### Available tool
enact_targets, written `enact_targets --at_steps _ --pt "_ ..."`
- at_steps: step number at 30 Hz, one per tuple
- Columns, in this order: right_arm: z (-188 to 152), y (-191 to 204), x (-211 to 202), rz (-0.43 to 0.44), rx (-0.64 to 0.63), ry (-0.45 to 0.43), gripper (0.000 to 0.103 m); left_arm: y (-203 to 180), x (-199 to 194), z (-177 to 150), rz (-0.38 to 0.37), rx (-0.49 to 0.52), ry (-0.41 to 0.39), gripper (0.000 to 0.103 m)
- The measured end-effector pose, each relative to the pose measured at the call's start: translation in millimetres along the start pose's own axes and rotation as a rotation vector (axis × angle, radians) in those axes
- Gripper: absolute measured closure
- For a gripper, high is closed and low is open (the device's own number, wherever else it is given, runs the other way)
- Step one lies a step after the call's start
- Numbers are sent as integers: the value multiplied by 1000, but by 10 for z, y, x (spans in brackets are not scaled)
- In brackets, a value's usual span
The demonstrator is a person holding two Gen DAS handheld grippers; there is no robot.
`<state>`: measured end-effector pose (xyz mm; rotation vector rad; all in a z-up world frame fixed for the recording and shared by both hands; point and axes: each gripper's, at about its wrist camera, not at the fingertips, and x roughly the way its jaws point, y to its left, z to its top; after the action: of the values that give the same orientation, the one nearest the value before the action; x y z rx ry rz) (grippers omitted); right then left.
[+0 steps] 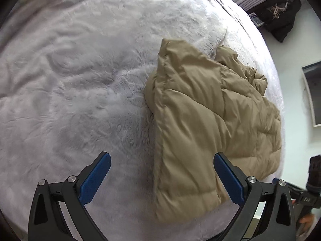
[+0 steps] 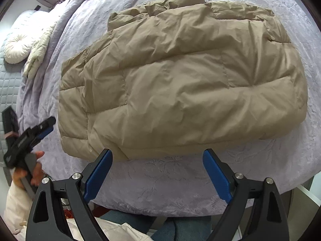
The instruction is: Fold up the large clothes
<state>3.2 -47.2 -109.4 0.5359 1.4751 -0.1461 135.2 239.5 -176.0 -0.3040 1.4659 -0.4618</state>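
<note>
The tan jacket (image 2: 180, 80) lies folded on the bed (image 2: 180, 180), its near edge free. Both the left gripper (image 1: 162, 161) and the right gripper (image 2: 157, 157) hang wide open, empty; bare blanket spreads toward nine o'clock.

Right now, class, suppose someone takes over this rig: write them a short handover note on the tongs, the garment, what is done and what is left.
Left tongs: open, empty, over the near edge of the tan quilted puffer jacket.
Right tongs: open, empty, at the jacket's near edge.
Jacket: folded into a rough bundle on the lilac plush bedspread, one end still rumpled.
Done: main folds, judging by its shape.
Left: probably smoothing the rumpled end and squaring the bundle.
</note>
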Motion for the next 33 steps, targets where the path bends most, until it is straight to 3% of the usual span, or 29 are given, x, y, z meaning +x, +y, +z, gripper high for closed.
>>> enact_targets --at_steps 4,7,12,18,20,21,22,24,30,31,32,33 --pt "-37 -45 3 -17 19 13 10 193 378 121 -214 -27 131 0" --pt "-76 -74 43 -26 35 28 10 181 598 184 -329 -31 192 0" --pt "-130 -88 109 -35 44 53 10 23 846 301 -390 18 239 0" --pt "-123 -65 149 -21 53 60 10 -97 1115 389 -379 26 303 0" --pt "-116 -59 150 -13 56 55 10 -150 1084 394 -375 44 288 19" --pt "-113 -58 149 -10 59 51 10 -185 1065 390 -379 56 285 42" --pt "-111 -58 150 -7 61 46 10 -204 1052 383 -391 57 286 56" --pt "-98 -65 137 -1 72 29 10 -250 964 375 -418 61 262 69" --pt "88 -179 -44 11 107 -107 10 -430 650 338 -429 92 222 75" --pt "128 -199 -62 15 107 -130 12 -463 605 334 -427 93 218 75" --pt "172 -215 -77 22 106 -152 25 -498 570 332 -424 95 214 75" --pt "214 -226 -81 30 102 -167 55 -491 526 329 -421 98 211 75"
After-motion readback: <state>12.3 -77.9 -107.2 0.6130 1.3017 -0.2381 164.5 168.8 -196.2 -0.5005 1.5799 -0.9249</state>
